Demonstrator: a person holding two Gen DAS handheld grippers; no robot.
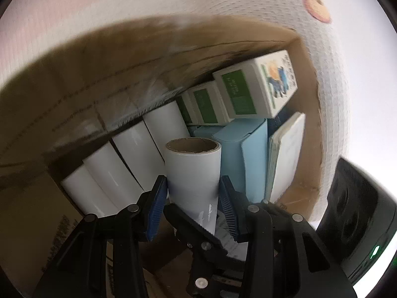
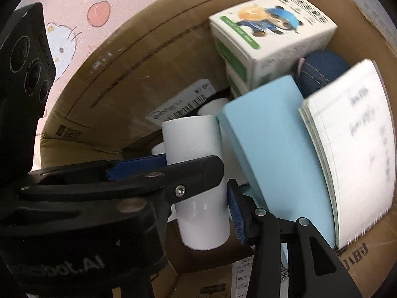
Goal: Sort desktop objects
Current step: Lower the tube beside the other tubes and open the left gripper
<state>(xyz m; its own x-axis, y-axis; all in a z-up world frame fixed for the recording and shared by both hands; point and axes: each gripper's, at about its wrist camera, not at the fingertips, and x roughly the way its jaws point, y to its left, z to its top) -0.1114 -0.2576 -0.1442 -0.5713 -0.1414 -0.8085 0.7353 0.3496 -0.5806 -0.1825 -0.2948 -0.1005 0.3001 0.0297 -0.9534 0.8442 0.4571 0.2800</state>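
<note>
Pink cloth (image 2: 74, 12) printed with cartoon cats, flowers and apples lies under an open cardboard box (image 2: 148, 62) that fills most of both views.

Against the box's right wall leans a spiral notebook (image 2: 352, 136), with its wire binding at the bottom. Just left of the notebook and touching it, a light blue box (image 2: 273, 149) stands on end. In the far corner, white cartons with green labels are stacked. The top carton (image 2: 273, 37) carries a picture of a bear in blue. A dark denim bundle (image 2: 322, 72) is wedged between the cartons and the notebook. Along the left wall a row of white rolls (image 1: 134, 154) lies side by side.

One more white roll (image 1: 193, 173), with a brown cardboard core at its upper end, stands tilted inside the box just left of the light blue box. The left gripper (image 1: 192, 181) pinches this roll, with its blue pads (image 1: 158, 198) pressed on opposite sides.

The right gripper (image 2: 202, 198) reaches in at the same roll. One of its blue pads (image 2: 235, 213) sits just beside the roll's right side, and its other finger is hidden behind the left gripper. I cannot tell whether the right gripper grips the roll.
</note>
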